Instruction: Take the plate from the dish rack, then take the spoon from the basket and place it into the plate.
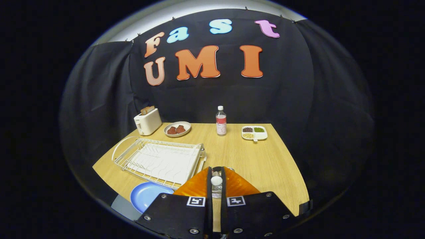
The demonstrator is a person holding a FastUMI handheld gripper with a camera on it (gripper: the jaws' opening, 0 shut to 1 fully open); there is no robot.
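1. The claw (216, 181) was seen low over the near edge of the wooden table (259, 159), its two black fingers (209, 186) drawn close together.
2. A spoon (216, 180) was pinched between them, its white rounded end caught right at the fingertips, with a silvery part seen in the narrow gap just below.
3. An orange basket (239, 186) was seen directly under and around the fingertips, its ribbed surface spreading out to both sides of the fingers.
4. The blue plate (146, 196) was found lying flat on the table, just to the left of the fingers and beside the basket, at the near edge of the dish rack (159, 159).
5. The white wire dish rack was seen ahead and to the left of the claw, with no dishes in its slots.
6. Well beyond the fingers, along the far edge, a toaster (147, 121), a bowl (177, 128) holding something reddish-brown, a bottle (221, 121) and a divided tray (254, 132) were lined up.
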